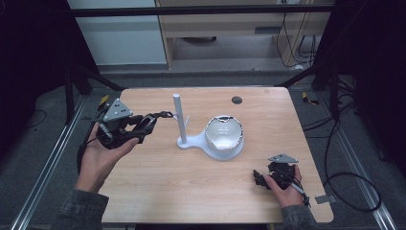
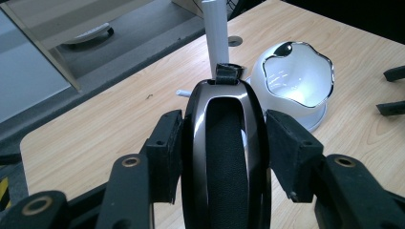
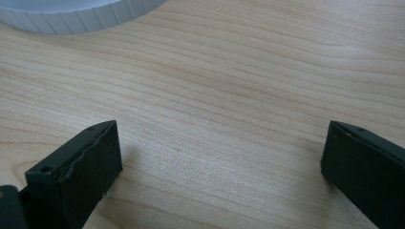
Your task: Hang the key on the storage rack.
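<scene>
The headphones (image 2: 224, 157) are pinched by the left tongs (image 1: 143, 128) at nine o'clock of the stand (image 1: 181, 122), ready for hanging, while the right tongs (image 3: 219, 167) are spread.

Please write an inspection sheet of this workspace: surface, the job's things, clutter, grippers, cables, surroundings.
Surface: wooden table, light, with a small dark round spot near the far edge.
Job's things: dark glossy band with a strap end; white stand with an upright post and a white bowl-shaped cup.
Clutter: nothing seen.
Grippers: left gripper shut on the band, raised beside the post; right gripper open, empty, low over the table.
Cables: black cables on the floor to the right.
Surroundings: dark frame rails, grey floor, wooden shelf behind.
</scene>
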